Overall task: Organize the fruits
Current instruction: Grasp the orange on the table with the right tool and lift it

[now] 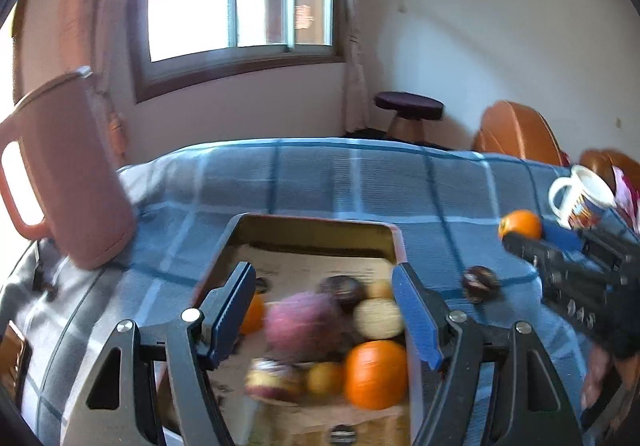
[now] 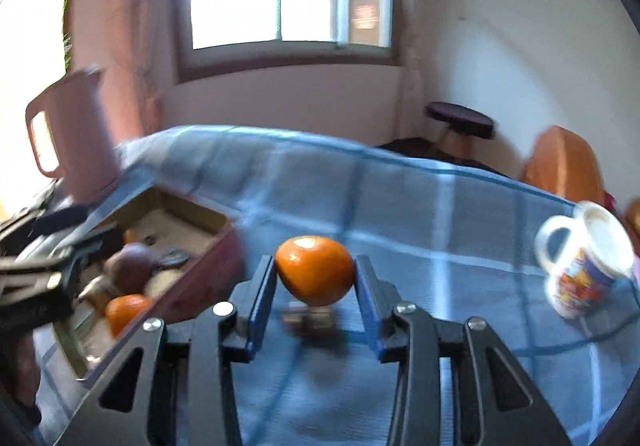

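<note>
Right wrist: right gripper (image 2: 315,278) pinching 1 orange (image 2: 315,270) | left gripper (image 1: 324,310) spread | 1 mug (image 2: 580,266)

Pink jug (image 1: 68,174), tilted-looking mug (image 2: 582,266) on checked cloth (image 1: 320,182); stool (image 1: 408,110) behind.

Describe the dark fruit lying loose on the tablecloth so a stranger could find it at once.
Start at the blue checked tablecloth and find the open box of mixed fruit. Just off the box's right side, toward the white mug, a small dark round fruit sits alone on the cloth. It is the only fruit outside the box and not held; the nearby orange is in the right gripper.
</note>
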{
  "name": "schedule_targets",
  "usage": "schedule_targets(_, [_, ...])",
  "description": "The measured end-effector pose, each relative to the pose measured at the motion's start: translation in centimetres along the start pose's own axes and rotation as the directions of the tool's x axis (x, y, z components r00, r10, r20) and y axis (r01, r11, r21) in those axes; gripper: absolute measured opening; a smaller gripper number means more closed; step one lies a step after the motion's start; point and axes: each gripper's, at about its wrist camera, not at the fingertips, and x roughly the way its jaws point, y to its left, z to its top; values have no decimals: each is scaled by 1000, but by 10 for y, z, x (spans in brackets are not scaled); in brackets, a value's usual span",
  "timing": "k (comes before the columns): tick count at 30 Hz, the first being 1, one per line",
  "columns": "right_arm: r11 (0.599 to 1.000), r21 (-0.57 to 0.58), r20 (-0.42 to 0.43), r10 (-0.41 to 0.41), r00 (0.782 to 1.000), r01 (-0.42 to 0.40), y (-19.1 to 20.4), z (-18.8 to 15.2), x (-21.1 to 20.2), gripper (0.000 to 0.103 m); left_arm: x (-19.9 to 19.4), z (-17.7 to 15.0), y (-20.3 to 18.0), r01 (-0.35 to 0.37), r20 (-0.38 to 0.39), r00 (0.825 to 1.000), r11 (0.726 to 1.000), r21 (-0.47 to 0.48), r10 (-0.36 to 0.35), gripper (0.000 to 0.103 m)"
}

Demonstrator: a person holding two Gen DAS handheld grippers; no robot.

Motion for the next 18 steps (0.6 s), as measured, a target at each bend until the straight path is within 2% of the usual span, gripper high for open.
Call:
schedule_targets(7, [990,85,-26,-113,993,115,-48,-4,-1,43,14,9,-59,101,-57,994,992,77,-97,72])
schedule_targets(13, [981,119,-44,-149,988,153,-66,-7,-4,43,32,10,-94,135,-100,988,981,141,-122,72])
schedule_targets(18, [979,126,-62,-155,986,162,-71,-10,-2,43,53,9,-111,163,-155,978,977,139,-141,72])
